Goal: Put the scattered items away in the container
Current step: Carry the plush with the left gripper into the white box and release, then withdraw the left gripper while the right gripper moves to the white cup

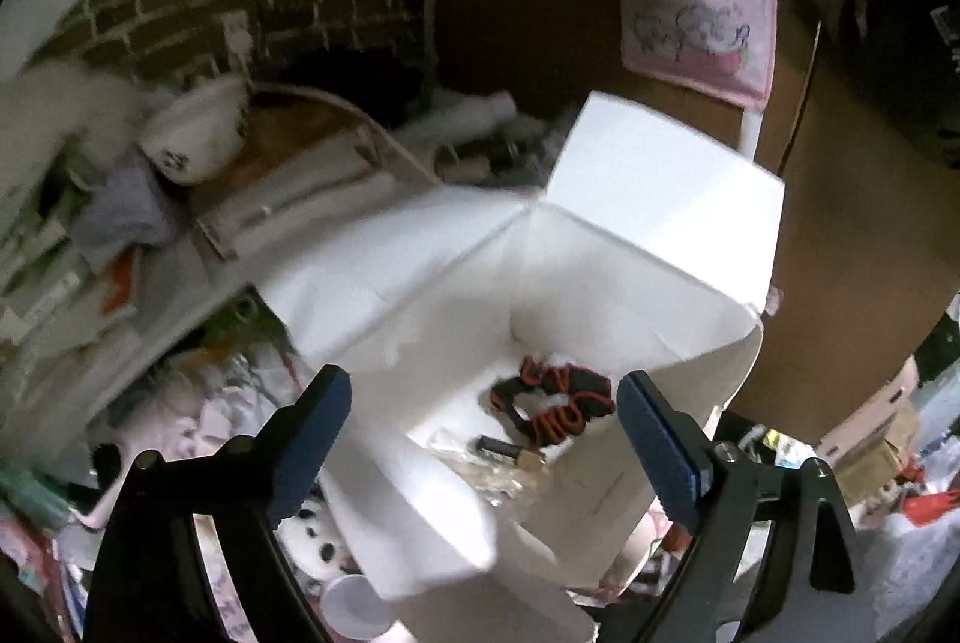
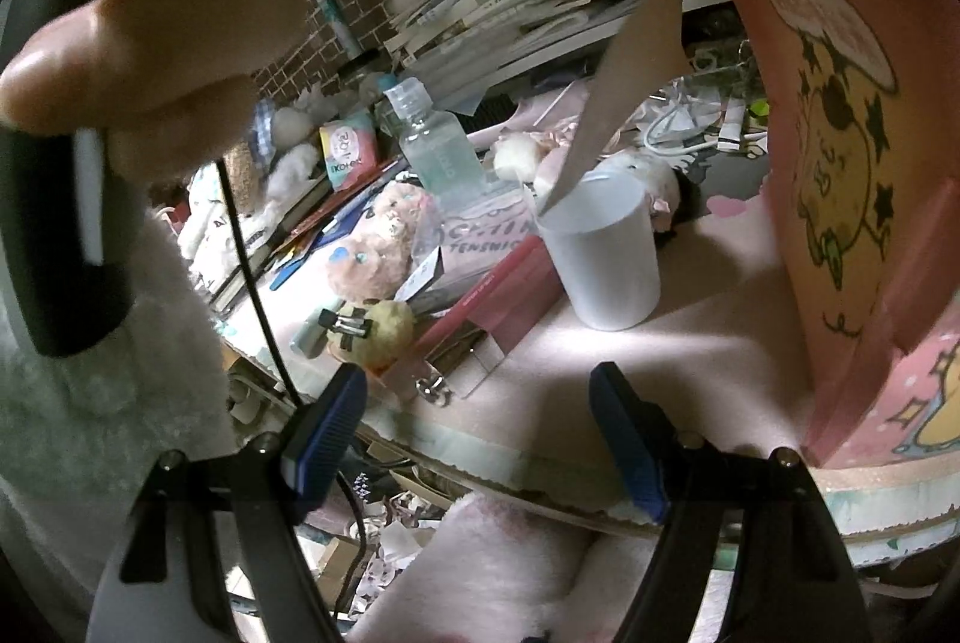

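Above the white box [image 1: 540,283], the left tool [image 1: 483,424] is held spread and empty (a scrunchie [image 1: 552,403] lies inside); the right tool [image 2: 477,418], also spread, is judged next for the near clip [image 2: 435,385].

Dim room, harsh local light. Brick-pattern wall [image 1: 180,0] behind, brown wooden panel [image 1: 840,199] with pink hanging organizer [image 1: 702,36]. Pale pink surface [image 2: 690,361], book pile [image 2: 510,6] at the back.
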A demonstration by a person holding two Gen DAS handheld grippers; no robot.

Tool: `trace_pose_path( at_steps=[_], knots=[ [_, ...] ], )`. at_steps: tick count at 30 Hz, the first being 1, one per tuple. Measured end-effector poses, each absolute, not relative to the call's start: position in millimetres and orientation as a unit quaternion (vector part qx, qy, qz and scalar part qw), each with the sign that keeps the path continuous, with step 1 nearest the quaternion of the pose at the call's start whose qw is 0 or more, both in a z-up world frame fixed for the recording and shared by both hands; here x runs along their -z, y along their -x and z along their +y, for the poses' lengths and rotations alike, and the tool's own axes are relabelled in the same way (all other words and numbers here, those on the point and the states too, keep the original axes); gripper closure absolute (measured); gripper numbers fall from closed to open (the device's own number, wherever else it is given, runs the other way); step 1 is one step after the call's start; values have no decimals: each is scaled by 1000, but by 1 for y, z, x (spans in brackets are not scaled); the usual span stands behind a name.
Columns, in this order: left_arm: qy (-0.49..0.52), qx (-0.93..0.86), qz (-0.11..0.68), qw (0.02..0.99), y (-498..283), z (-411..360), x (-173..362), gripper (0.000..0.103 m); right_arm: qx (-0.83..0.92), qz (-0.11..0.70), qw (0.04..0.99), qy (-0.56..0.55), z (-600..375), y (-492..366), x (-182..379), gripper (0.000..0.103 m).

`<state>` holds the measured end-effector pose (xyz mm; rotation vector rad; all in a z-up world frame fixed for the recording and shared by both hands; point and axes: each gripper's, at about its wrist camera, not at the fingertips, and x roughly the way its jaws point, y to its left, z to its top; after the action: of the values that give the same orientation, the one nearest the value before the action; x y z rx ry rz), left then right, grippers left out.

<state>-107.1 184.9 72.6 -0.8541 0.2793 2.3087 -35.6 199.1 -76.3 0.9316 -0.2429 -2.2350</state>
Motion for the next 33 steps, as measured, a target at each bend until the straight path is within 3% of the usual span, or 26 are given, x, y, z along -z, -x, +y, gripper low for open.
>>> trace_pose_path(
  at_steps=[3,4,9,21,33],
  knots=[
    [265,-910,101,302,88,169,-86,12,864,-92,343,-357,200,35,76,29],
    [242,-919,100,294,81,162,-90,5,866,-90,340,-356,200,34,76,29],
    [160,-953,89,241,50,120,-100,0,873,-85,328,-350,200,32,76,29],
    [93,-990,-3,105,2,8,-53,0,903,-56,280,-320,186,26,72,29],
    [55,-988,-53,136,-23,-41,-9,0,957,33,142,-252,166,28,65,31]
  ],
)
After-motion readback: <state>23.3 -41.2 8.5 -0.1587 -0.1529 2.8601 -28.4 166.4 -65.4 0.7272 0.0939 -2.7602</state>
